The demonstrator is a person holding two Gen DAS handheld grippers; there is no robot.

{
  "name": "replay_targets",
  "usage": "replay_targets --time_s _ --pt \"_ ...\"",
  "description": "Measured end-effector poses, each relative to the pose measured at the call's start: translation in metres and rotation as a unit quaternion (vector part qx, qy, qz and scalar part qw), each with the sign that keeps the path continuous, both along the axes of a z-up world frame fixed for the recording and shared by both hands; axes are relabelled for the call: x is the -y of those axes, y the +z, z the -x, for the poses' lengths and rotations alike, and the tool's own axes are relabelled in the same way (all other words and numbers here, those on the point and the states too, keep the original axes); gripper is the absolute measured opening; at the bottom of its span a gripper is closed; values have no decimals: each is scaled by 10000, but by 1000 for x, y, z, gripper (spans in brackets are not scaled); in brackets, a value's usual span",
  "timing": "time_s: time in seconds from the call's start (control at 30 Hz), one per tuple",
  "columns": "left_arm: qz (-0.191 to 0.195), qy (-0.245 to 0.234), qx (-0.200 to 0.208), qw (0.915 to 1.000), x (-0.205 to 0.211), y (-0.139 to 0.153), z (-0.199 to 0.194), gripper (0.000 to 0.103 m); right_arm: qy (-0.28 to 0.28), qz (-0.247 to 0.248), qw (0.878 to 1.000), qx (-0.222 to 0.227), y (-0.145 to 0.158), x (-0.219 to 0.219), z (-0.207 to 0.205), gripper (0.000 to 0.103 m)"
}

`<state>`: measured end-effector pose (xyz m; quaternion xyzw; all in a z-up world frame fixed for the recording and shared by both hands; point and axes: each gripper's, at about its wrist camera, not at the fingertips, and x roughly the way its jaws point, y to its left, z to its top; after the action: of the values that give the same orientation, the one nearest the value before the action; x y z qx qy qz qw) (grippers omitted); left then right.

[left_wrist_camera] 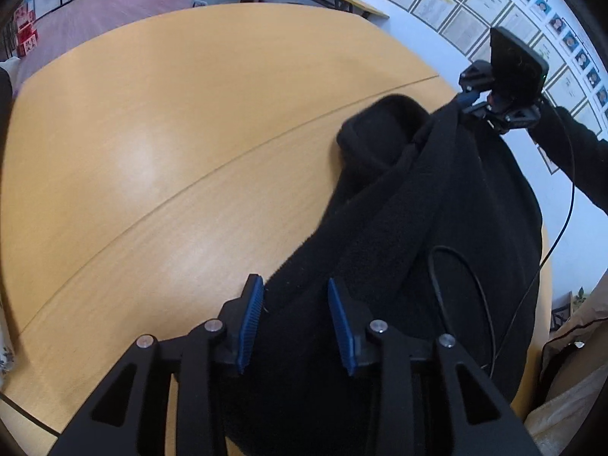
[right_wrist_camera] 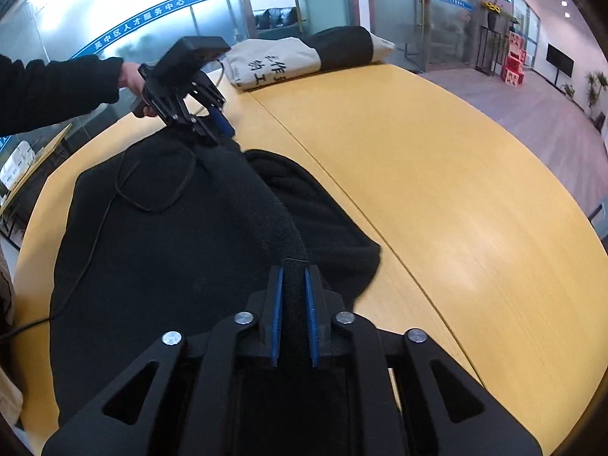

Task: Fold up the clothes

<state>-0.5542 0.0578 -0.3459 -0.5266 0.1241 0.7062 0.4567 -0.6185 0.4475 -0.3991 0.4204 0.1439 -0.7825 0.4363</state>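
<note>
A black fleece garment (left_wrist_camera: 437,228) lies on the wooden table (left_wrist_camera: 171,133), partly lifted along one edge. My left gripper (left_wrist_camera: 296,323) is over one end of that edge, its blue pads (left_wrist_camera: 250,323) apart with fleece between them. My right gripper (right_wrist_camera: 294,315) is shut on the garment's thick edge (right_wrist_camera: 266,205). In the left wrist view the right gripper (left_wrist_camera: 471,104) holds the far end of the fabric up. In the right wrist view the left gripper (right_wrist_camera: 216,129) sits at the far end of the garment (right_wrist_camera: 152,266).
A folded beige and black garment (right_wrist_camera: 304,57) lies at the table's far edge. A black cable (right_wrist_camera: 152,190) loops across the fleece, also seen in the left wrist view (left_wrist_camera: 475,285). A seam (left_wrist_camera: 190,186) runs across the table. A wall of framed papers (left_wrist_camera: 475,3) stands behind.
</note>
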Motion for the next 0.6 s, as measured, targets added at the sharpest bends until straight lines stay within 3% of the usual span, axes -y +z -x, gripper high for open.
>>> replay_targets --time_s 0.1,0.3,0.43,0.5,0.53,0.6 --pt "-340 -181 -19 9993 20 18 -3 35 39 54 9999 146 -11 5 5 33" --pt "-139 -641 -46 9978 20 17 -24 35 -103 140 9996 210 -25 16 15 33" --pt "-125 -559 -142 9983 9 15 -20 36 -40 89 9996 255 -30 22 16 33" --pt "37 -540 -353 9979 7 16 -22 52 -27 86 9995 290 -31 17 16 33" --pt "157 -529 -466 9974 8 17 -23 66 -23 86 9995 310 -31 15 16 33" --pt "299 -524 -613 9963 16 19 -23 70 -22 88 9994 340 -31 11 16 33"
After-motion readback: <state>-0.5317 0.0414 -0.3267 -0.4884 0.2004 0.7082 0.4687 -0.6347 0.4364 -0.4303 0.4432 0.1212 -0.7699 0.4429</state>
